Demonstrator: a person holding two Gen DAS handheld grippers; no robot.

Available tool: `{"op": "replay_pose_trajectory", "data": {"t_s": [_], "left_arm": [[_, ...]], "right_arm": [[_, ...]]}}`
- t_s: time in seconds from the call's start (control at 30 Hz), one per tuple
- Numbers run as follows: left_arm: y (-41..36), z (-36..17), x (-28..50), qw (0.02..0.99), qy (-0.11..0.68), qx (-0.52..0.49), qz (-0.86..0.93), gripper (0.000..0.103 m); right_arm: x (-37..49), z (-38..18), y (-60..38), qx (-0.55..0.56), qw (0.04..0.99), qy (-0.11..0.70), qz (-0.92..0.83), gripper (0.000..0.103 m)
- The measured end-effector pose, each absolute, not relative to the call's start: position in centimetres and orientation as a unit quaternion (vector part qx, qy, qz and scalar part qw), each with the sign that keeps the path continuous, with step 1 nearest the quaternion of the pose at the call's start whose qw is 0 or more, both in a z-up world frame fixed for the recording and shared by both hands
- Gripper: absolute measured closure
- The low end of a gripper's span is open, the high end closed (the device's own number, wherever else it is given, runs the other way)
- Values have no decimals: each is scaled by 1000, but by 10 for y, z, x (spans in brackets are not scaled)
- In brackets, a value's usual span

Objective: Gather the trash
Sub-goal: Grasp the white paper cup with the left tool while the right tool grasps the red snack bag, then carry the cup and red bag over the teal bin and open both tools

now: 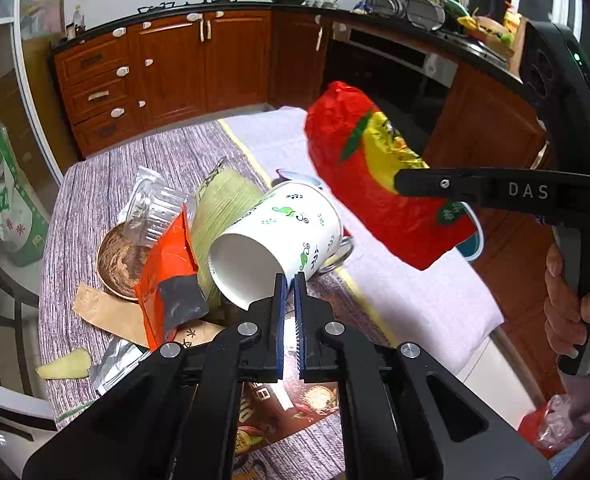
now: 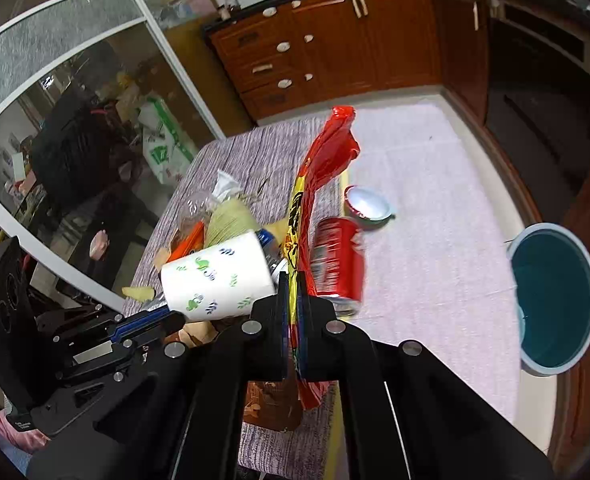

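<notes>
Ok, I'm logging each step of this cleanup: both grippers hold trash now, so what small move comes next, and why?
Probably swing the right gripper toward the blue round bin at the right. It is shut on the red and yellow plastic snack bag, which hangs clear of the table, and the bin stands open on its side. The left gripper, pinching the white paper cup with green prints, could follow.

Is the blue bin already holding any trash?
No, the blue bin shows only its bare inside in the right wrist view.
</notes>
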State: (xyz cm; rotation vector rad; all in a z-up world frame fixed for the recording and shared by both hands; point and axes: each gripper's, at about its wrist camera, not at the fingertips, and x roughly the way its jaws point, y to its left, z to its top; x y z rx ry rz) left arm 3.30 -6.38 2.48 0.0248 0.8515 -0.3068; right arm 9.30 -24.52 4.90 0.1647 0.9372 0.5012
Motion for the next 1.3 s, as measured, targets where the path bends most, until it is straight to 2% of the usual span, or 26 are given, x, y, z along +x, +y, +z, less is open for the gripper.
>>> {"op": "replay_pose_trajectory", "data": {"t_s": [0.23,0.43,0.6,0.83,0.9,0.93,0.97,1.3], "left_arm": [[-91,45,40,899,396,24,-187,100],[-138,57,52,894,384,42,-227,102],[-158,43,64,886,401,52,-227,103],[-160,6,72,859,453,67,-227,100],[-166,-4,72,846,468,74,-244,88],[-168,-10,71,841,474,75,-252,69],[-171,-15,71,838,476,78,-257,57],[-203,-66,87,802,518,62,-290,56]], "right_arm": [[85,62,-288,90,877,431,192,100],[77,60,-366,115,890,426,116,100],[78,30,-407,134,877,455,77,100],[91,-27,-383,145,840,510,120,100],[94,-32,-374,143,836,514,127,100],[94,-34,-371,143,835,515,129,100],[94,-36,-367,142,834,517,130,100],[92,-42,-368,146,828,525,128,100]]}}
